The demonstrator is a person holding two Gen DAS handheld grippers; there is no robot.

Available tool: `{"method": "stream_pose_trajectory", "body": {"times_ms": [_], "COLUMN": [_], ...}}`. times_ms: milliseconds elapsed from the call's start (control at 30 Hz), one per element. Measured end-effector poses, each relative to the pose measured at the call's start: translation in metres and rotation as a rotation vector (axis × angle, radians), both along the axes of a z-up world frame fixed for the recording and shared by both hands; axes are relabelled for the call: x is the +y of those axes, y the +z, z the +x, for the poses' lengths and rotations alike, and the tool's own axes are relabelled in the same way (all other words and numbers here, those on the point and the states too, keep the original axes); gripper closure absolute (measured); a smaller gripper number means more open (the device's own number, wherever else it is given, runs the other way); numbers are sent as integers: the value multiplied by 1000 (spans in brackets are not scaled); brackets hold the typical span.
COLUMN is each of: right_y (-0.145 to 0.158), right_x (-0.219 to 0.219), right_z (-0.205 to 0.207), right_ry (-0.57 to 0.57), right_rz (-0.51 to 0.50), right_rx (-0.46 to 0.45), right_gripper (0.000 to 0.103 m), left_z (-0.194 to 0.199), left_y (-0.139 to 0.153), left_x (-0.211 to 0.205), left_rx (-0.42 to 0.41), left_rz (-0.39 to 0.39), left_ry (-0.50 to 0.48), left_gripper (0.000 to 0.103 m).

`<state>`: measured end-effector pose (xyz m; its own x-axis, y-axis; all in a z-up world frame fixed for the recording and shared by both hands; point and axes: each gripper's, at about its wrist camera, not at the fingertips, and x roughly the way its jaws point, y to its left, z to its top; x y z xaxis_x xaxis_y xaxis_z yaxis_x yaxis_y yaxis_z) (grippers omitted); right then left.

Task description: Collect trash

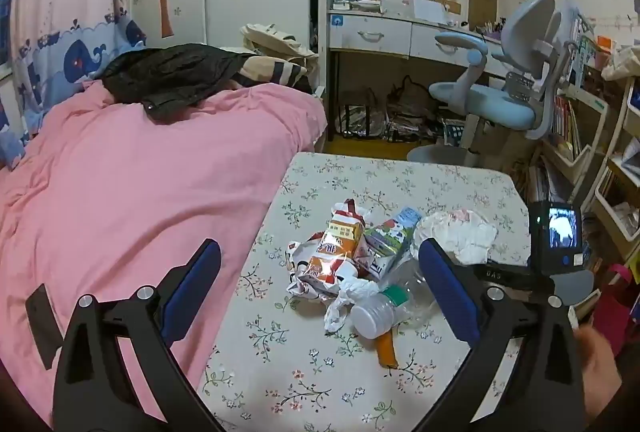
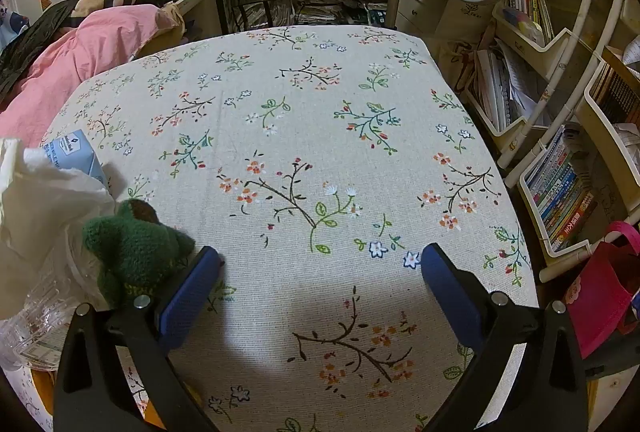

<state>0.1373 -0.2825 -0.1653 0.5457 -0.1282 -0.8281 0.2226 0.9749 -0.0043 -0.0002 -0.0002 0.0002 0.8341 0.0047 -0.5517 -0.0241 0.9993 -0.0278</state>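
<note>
Cluttered bedroom; a tabletop (image 1: 400,384) under a floral cloth stands beside a bed with a pink cover (image 1: 132,192). Trash sits in one heap near the middle of the tabletop, toward its near edge in the left wrist view. In the heap: an orange carton (image 1: 336,244), crushed, lying on crumpled printed wrappers; a green-and-blue carton (image 1: 390,236) just beside it on the right; a wad of white paper (image 1: 460,232) at the heap's right end; a clear bottle (image 1: 384,308) with a green cap band lying on its side at the front, touching a crumpled tissue (image 1: 344,300); an orange scrap (image 1: 386,348) poking out beneath the bottle toward the near edge. Left gripper (image 1: 320,260) hangs over the heap, tilted down, jaws spread wide and nothing between the pads; the right finger overlaps the bottle and paper in view, contact cannot be told. Right gripper (image 2: 320,264) points more steeply down at bare cloth right of the heap, jaws likewise spread wide and empty. In the right wrist view the heap shows only at the left edge: white paper (image 2: 36,200), a blue carton end (image 2: 76,156), clear plastic (image 2: 36,316), and a green knitted piece (image 2: 132,252) just beside the left finger. Beyond the far edge: a blue-grey chair (image 1: 492,104) and a desk (image 1: 384,32). Bookshelves (image 2: 560,192) stand off the right edge, with a pink bag (image 2: 600,296) below them.
</note>
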Motion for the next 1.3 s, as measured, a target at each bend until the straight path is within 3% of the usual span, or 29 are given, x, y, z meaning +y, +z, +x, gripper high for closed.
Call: {"method": "stream_pose_trajectory", "body": {"times_ms": [267, 367, 467, 533, 633, 733, 800, 900, 1000, 1300], "right_y": [-3, -1, 7, 27, 81, 132, 140, 136, 143, 152], "right_x": [1, -2, -11, -11, 0, 15, 24, 37, 46, 63], "right_z": [-2, -6, -19, -34, -77, -135, -160, -175, -182, -180], "right_ry": [-14, 70, 16, 5, 23, 61, 121, 170, 186, 213], "right_rz": [6, 18, -16, -68, -134, -92, -22, 15, -11, -3], "right_rx": [6, 70, 119, 61, -120, -374, -472, -465, -501, -575], "right_gripper": [6, 6, 7, 7, 7, 7, 6, 6, 7, 6], "left_z": [3, 7, 6, 4, 1, -3, -6, -9, -10, -9], "left_y": [-5, -8, -9, -9, -9, -6, -3, 0, 3, 9], "left_x": [-4, -5, -6, -5, -5, -3, 1, 8, 15, 18], "left_rx": [8, 16, 16, 14, 6, -14, -24, -34, -42, -81], "left_rz": [31, 23, 25, 19, 17, 27, 14, -12, -29, -28], "left_ry": [-23, -22, -17, -12, -5, 9, 17, 34, 51, 68], "left_gripper": [7, 7, 7, 7, 7, 7, 7, 7, 7, 7]}}
